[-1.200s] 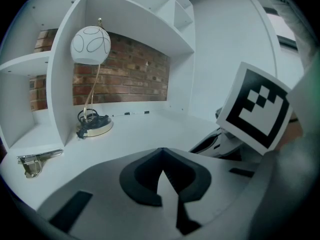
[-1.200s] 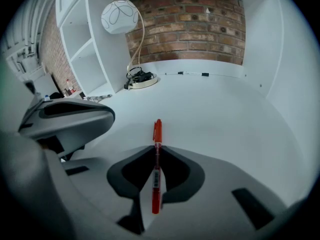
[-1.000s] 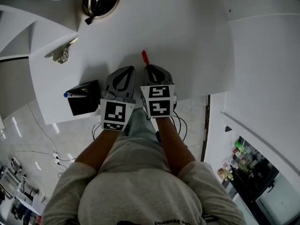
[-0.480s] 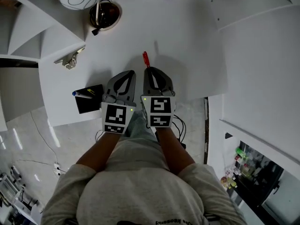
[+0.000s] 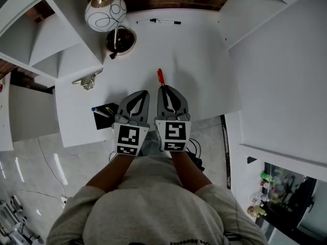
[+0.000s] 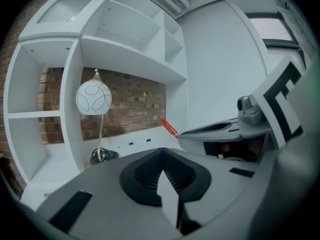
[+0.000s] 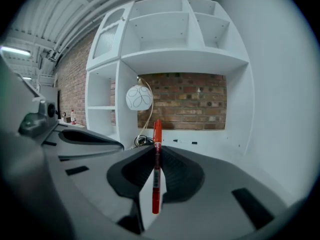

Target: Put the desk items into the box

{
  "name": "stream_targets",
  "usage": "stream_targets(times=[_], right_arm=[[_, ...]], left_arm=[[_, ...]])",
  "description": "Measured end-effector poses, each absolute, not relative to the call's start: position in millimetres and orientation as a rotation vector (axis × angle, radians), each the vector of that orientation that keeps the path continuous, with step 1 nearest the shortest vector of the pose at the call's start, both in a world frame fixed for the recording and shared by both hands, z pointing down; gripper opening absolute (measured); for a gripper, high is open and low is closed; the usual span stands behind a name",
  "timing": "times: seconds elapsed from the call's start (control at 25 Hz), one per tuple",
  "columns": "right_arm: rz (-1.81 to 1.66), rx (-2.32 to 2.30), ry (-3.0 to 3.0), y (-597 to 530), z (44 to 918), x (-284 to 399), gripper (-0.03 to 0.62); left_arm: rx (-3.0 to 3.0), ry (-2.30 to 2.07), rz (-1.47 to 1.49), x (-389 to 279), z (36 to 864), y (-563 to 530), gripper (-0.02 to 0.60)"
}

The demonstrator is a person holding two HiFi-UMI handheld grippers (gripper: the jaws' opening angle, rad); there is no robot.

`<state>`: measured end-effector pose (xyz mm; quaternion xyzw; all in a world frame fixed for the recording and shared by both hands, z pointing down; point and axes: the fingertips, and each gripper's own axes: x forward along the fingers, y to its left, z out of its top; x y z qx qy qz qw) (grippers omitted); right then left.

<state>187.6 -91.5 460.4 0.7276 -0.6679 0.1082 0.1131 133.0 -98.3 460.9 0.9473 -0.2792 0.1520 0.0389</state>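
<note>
The right gripper (image 7: 156, 153) is clenched on a red pen (image 7: 157, 134). The pen stands upright between the jaws, and its top end reaches out past their tips. The left gripper (image 6: 161, 153) is just beside the right one, with its jaws pressed together and nothing between them. Both grippers are over the near edge of the white desk (image 5: 204, 60). At the left, a black box (image 5: 106, 121) sits at the desk edge, and a blue pen (image 5: 98, 110) shows at its top. Farther back are a lamp (image 5: 105, 6) with a round shade and a black marker (image 5: 162, 21) near the brick wall.
</note>
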Motion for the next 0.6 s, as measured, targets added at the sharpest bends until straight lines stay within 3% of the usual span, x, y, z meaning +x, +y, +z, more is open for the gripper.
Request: stream_targets(times=[0.6], right_arm=[[0.148,2.142,-2.063,-78,424,152,0.052]], left_arm=[[2.937,-0.947,0.391,94,422,-87,0.003]])
